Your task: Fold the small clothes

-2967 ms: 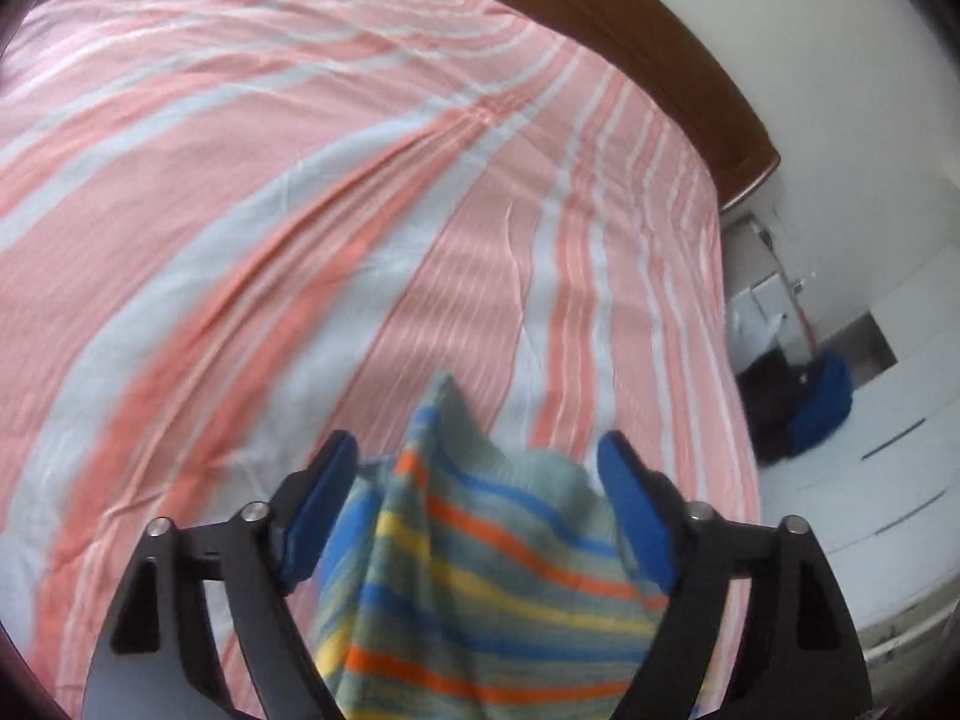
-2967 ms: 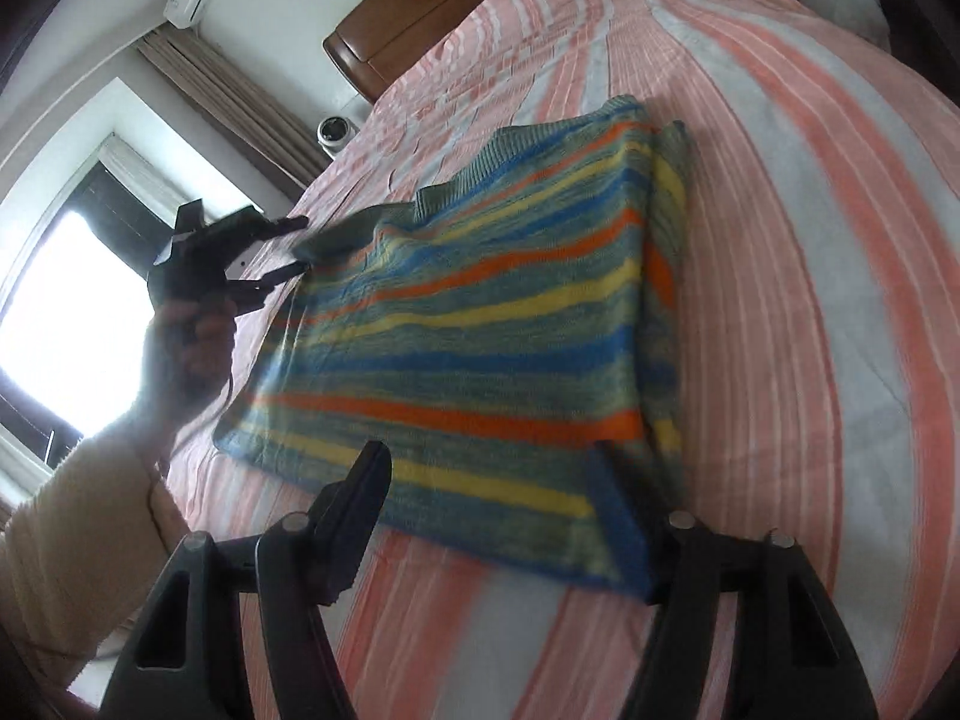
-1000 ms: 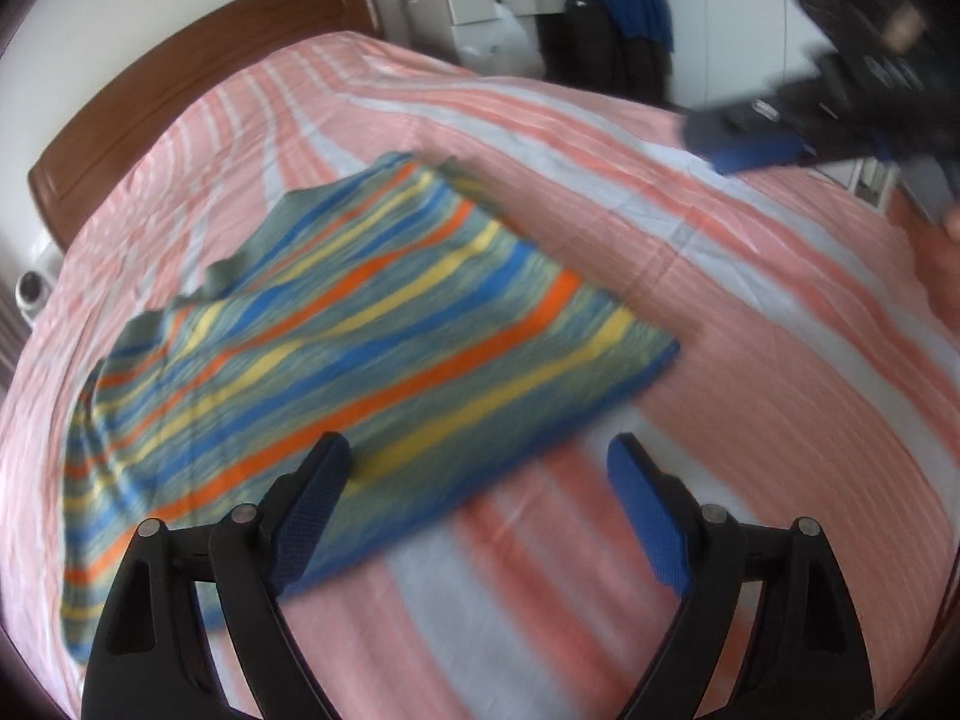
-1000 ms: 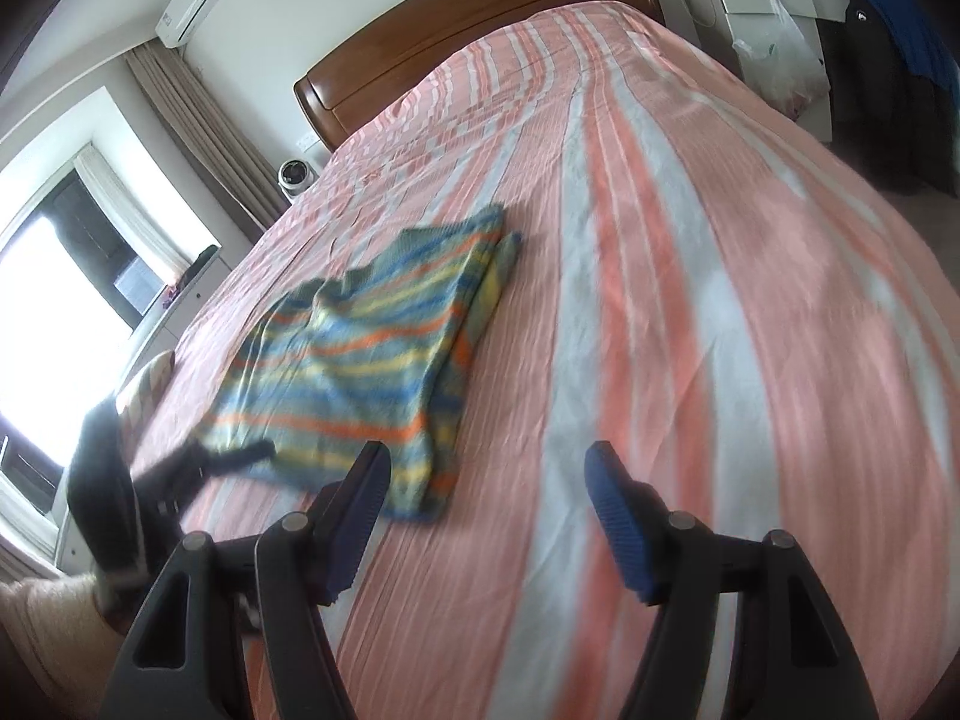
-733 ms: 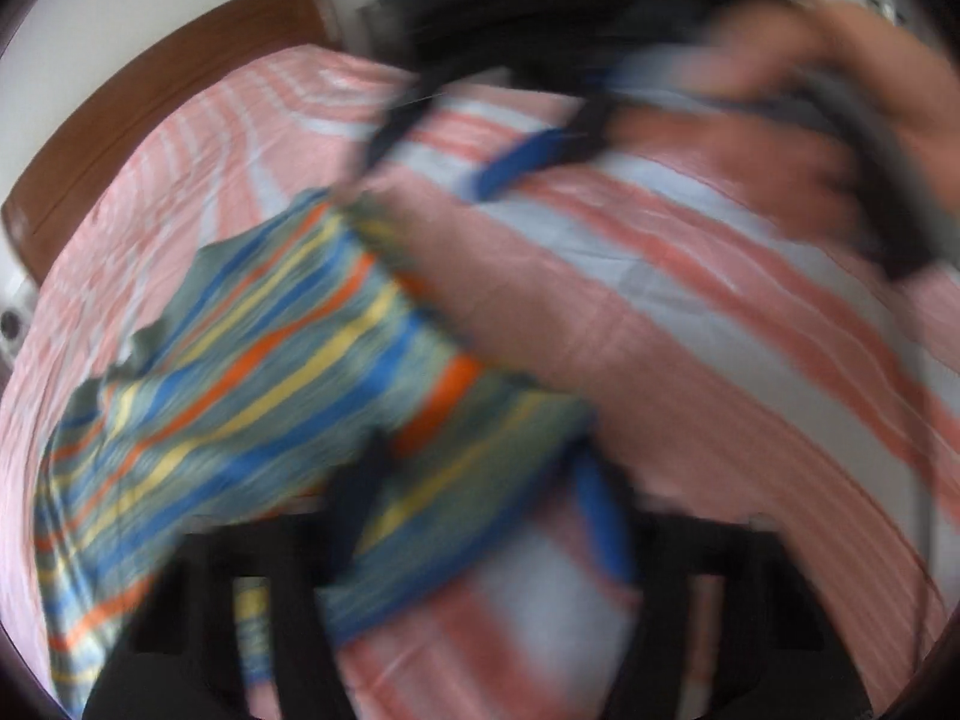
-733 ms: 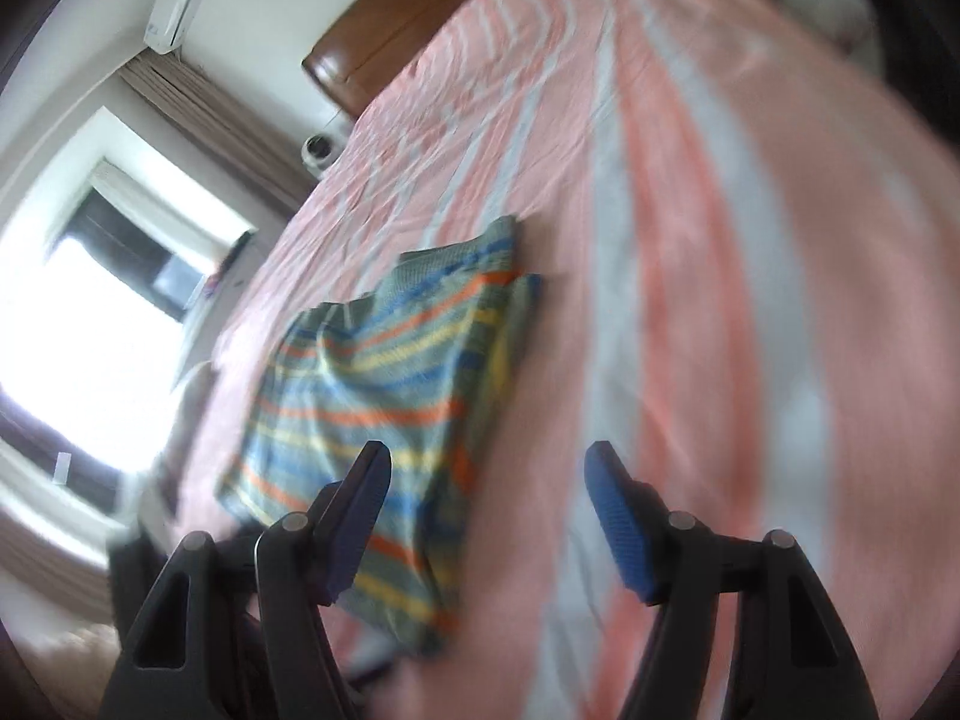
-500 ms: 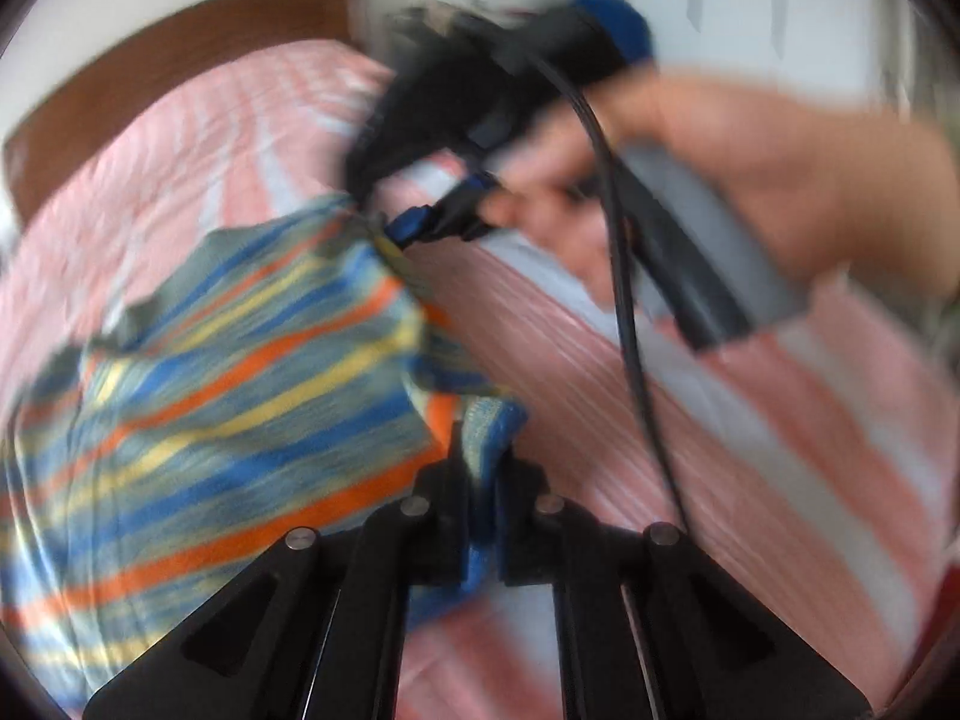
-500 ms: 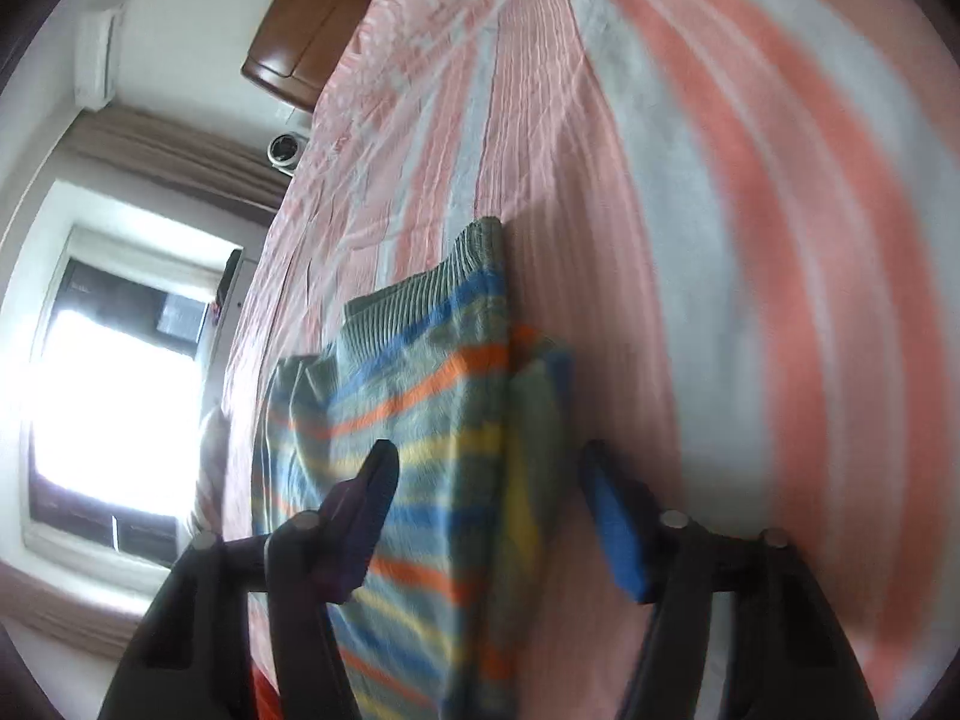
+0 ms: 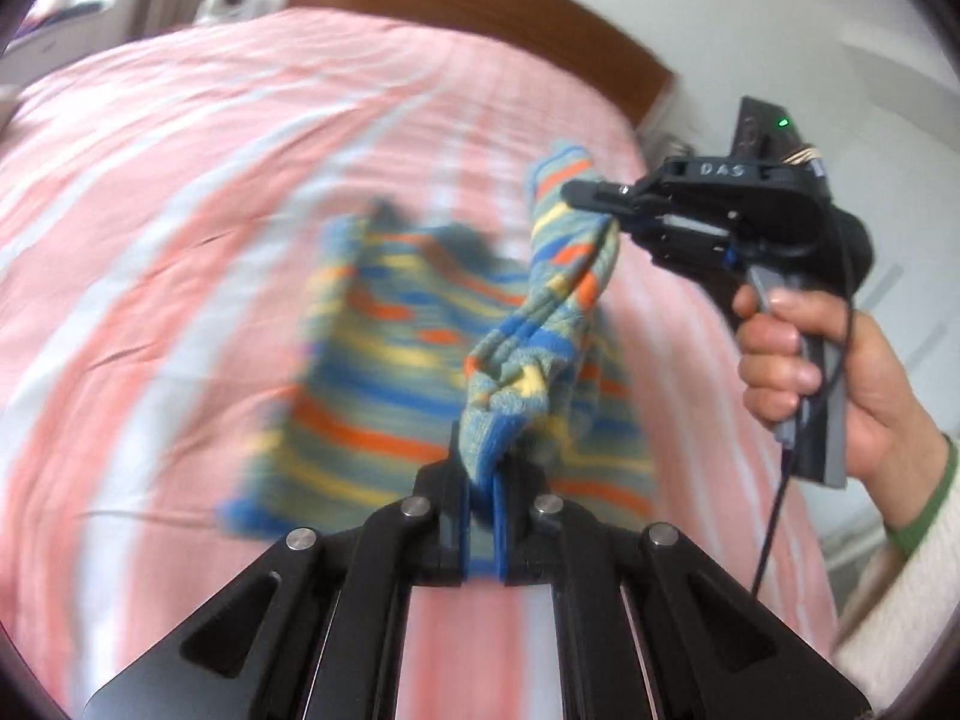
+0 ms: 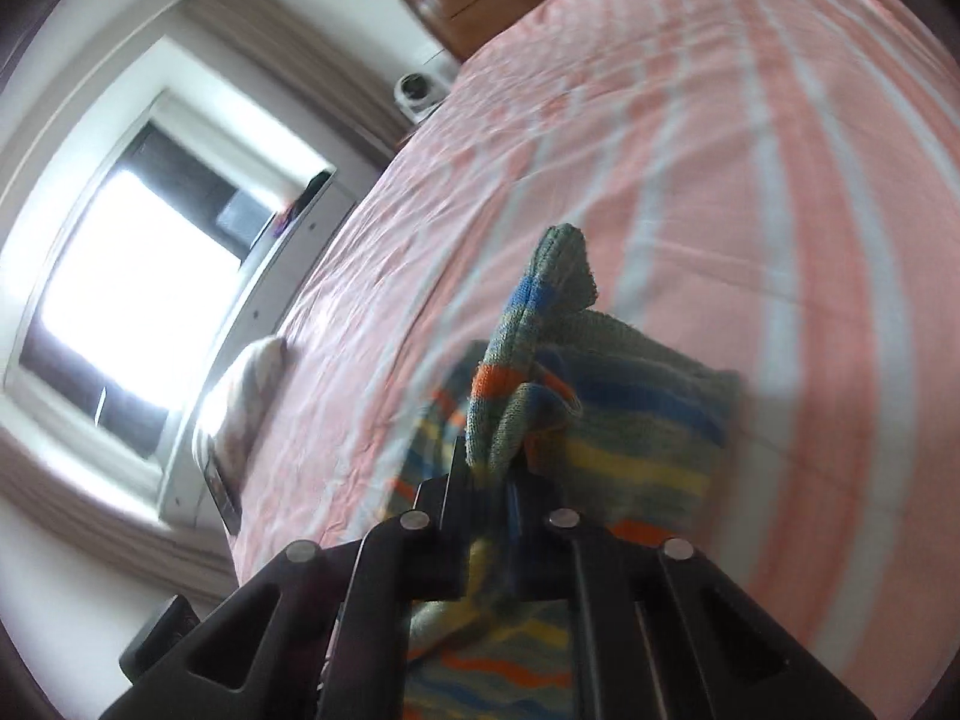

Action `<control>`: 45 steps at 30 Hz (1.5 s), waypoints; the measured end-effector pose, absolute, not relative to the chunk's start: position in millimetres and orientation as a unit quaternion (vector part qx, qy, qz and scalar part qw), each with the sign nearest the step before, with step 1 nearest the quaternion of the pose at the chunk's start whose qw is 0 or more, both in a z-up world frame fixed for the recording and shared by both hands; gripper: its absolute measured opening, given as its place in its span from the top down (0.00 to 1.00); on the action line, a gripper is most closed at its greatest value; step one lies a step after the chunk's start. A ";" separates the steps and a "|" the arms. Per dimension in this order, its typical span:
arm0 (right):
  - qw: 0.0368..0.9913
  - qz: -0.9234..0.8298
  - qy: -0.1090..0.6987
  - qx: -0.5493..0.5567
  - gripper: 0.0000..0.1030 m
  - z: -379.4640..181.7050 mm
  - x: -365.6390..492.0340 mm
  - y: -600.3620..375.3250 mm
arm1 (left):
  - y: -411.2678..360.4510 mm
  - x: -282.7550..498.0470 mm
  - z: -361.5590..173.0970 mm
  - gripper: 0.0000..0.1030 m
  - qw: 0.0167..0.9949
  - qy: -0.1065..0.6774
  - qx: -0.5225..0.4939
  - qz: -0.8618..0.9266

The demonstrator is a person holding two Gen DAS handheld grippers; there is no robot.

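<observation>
A small striped knit sweater (image 9: 384,372), grey-green with blue, orange and yellow bands, lies on the pink-and-white striped bed (image 9: 180,180). My left gripper (image 9: 483,474) is shut on the sweater's near right corner and lifts it off the bed. My right gripper (image 9: 591,198), seen in the left wrist view, is shut on the far right corner and holds it up. The right edge hangs raised between them. In the right wrist view my right gripper (image 10: 489,474) is shut on a bunched fold of the sweater (image 10: 630,420).
A brown wooden headboard (image 9: 480,6) stands at the far end of the bed. A bright window (image 10: 138,258) with curtains is to the left. A small white round device (image 10: 417,90) sits beside the headboard. A pale pillow-like object (image 10: 246,384) lies by the window.
Both grippers closed on the sweater's right edge, one at each corner, and lifted it off the bed. Earlier both were open above the flat sweater.
</observation>
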State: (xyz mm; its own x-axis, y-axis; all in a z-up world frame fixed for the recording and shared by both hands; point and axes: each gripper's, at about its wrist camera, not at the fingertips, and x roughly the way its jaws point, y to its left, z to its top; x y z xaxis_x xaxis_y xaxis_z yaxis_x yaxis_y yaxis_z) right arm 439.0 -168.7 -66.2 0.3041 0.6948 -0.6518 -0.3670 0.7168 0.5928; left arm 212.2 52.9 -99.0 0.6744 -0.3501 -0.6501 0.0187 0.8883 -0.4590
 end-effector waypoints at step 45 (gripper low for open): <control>0.818 0.245 0.505 0.128 0.58 -161.8 369.6 -146.2 | 64.5 361.8 -140.6 0.81 0.835 0.535 -0.071 -0.106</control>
State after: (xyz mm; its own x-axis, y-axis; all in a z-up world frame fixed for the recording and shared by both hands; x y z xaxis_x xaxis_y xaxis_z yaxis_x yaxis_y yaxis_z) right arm 369.6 -146.2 -161.8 0.3694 0.5293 -0.7638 -0.2704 0.8476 0.4566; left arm 361.8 64.5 -140.6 0.4050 -0.2527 -0.8787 0.1015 0.9675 -0.2315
